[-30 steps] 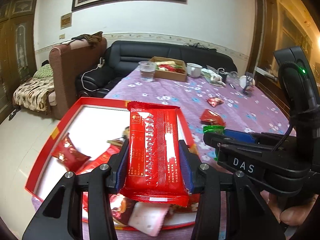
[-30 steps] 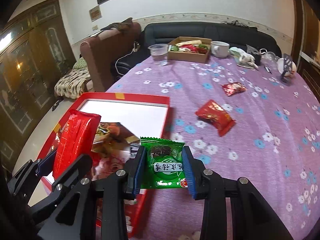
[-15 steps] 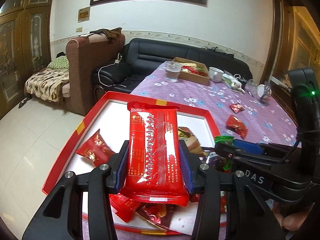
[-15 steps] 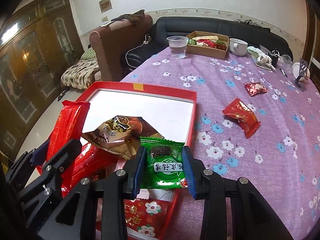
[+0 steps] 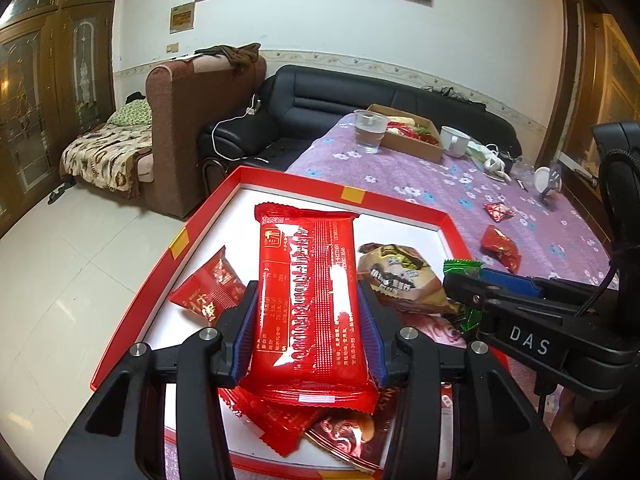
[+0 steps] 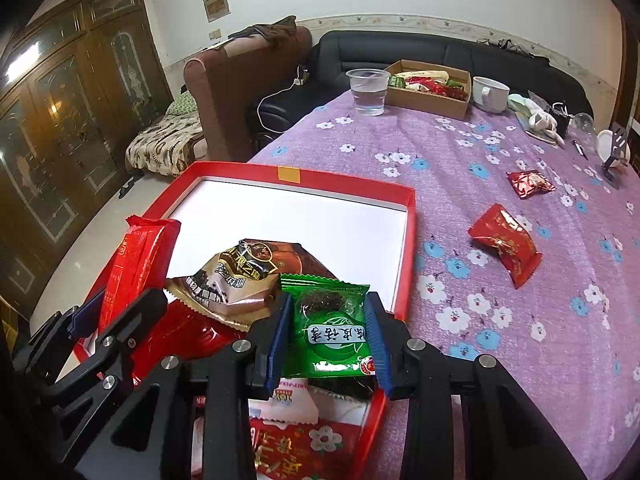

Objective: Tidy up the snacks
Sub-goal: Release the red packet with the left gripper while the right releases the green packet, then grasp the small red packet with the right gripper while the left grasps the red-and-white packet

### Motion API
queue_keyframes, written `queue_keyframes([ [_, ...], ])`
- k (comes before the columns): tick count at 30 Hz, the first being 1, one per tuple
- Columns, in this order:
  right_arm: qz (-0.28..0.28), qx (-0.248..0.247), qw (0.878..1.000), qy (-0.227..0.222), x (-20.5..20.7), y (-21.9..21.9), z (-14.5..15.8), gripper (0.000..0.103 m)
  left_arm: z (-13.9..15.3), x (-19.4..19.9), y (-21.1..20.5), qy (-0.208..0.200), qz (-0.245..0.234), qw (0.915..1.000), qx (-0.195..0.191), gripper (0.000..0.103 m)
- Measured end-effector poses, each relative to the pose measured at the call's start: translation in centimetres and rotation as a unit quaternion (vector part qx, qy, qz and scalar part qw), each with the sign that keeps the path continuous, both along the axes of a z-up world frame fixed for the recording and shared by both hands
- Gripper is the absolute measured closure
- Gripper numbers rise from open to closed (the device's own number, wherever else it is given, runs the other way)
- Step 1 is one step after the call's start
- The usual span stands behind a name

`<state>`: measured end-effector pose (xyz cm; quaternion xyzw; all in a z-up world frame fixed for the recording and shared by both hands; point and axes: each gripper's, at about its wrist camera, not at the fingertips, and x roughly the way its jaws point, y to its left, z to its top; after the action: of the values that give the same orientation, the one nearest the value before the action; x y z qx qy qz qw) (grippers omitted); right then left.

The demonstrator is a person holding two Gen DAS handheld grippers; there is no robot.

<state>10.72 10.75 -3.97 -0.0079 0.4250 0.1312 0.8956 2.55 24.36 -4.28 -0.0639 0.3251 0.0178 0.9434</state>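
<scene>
My left gripper (image 5: 307, 332) is shut on a long red snack pack (image 5: 310, 300), held over the red tray (image 5: 304, 186) with a white floor. My right gripper (image 6: 328, 332) is shut on a small green snack packet (image 6: 330, 326) above the tray's near right corner (image 6: 408, 248). In the tray lie a brown packet (image 6: 244, 276), a small red packet (image 5: 208, 290) and several other wrappers. The right gripper (image 5: 520, 304) shows at the right of the left wrist view; the left gripper (image 6: 116, 320) with its red pack (image 6: 136, 268) shows at the left of the right wrist view.
Two red packets (image 6: 506, 242) (image 6: 530, 184) lie loose on the purple flowered tablecloth (image 6: 460, 152). At the table's far end stand a clear cup of water (image 6: 368, 90), a cardboard box of snacks (image 6: 430, 84) and a white mug (image 6: 490, 94). A brown armchair (image 5: 200, 120) and black sofa (image 5: 360, 92) stand beyond.
Both grippers have moved left and slightly down over the tray, each keeping its packet. The green packet, earlier at the tray's right edge, now hangs over the tray's inside.
</scene>
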Motion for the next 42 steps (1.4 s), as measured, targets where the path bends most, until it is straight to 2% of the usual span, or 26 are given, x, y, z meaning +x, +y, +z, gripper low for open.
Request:
queue_keyframes([
  [4, 0.007, 0.004, 1.0, 0.006, 0.5, 0.4, -0.4, 0.065, -0.2, 0.2, 0.4, 0.008, 0.01, 0.9999, 0.006, 0.058],
  [8, 0.018, 0.019, 1.0, 0.005, 0.6, 0.6, -0.3, 0.064, -0.3, 0.5, 0.8, 0.01, 0.027, 0.9995, 0.01, 0.053],
  [14, 0.016, 0.039, 0.999, -0.019, 0.5, -0.9, 0.8, 0.064, 0.5, 0.3, 0.8, -0.011, 0.046, 0.9986, 0.023, 0.033],
  [15, 0.011, 0.042, 0.999, -0.026, 0.5, -1.7, 1.1, 0.064, 0.7, 0.3, 0.7, -0.015, 0.046, 0.9985, 0.027, 0.027],
  [16, 0.006, 0.041, 0.999, -0.031, 0.7, -2.5, 1.3, 0.064, 0.8, 0.3, 0.6, -0.017, 0.047, 0.9983, 0.029, 0.025],
  [20, -0.029, 0.03, 0.998, -0.041, 1.7, -6.4, 1.5, 0.059, 1.2, 0.6, 0.0, -0.022, 0.044, 0.9984, 0.028, 0.025],
  [24, -0.082, 0.02, 0.996, -0.029, 3.7, -12.4, 0.9, 0.058, 1.6, 1.0, -1.5, -0.025, 0.031, 0.9987, 0.032, 0.025],
  [30, -0.124, 0.007, 0.992, -0.009, 5.2, -18.0, -0.2, 0.055, 2.1, 1.4, -4.3, -0.026, -0.002, 0.9989, 0.039, 0.025],
  [33, -0.11, -0.001, 0.994, -0.009, 5.9, -18.4, -0.5, 0.054, 2.4, 1.5, -6.0, -0.028, -0.028, 0.998, 0.049, 0.025],
  [35, -0.088, -0.01, 0.996, -0.009, 6.3, -17.7, -0.7, 0.044, 2.5, 1.6, -7.2, -0.025, -0.046, 0.9967, 0.062, 0.025],
  [38, -0.032, -0.033, 0.999, -0.007, 7.8, -15.6, -1.4, 0.043, 2.6, 1.5, -7.9, -0.021, -0.056, 0.9955, 0.074, 0.025],
  [42, 0.004, -0.069, 0.997, -0.014, 9.5, -13.3, -2.5, 0.042, 2.7, 1.7, -8.1, -0.014, -0.053, 0.9955, 0.077, 0.025],
])
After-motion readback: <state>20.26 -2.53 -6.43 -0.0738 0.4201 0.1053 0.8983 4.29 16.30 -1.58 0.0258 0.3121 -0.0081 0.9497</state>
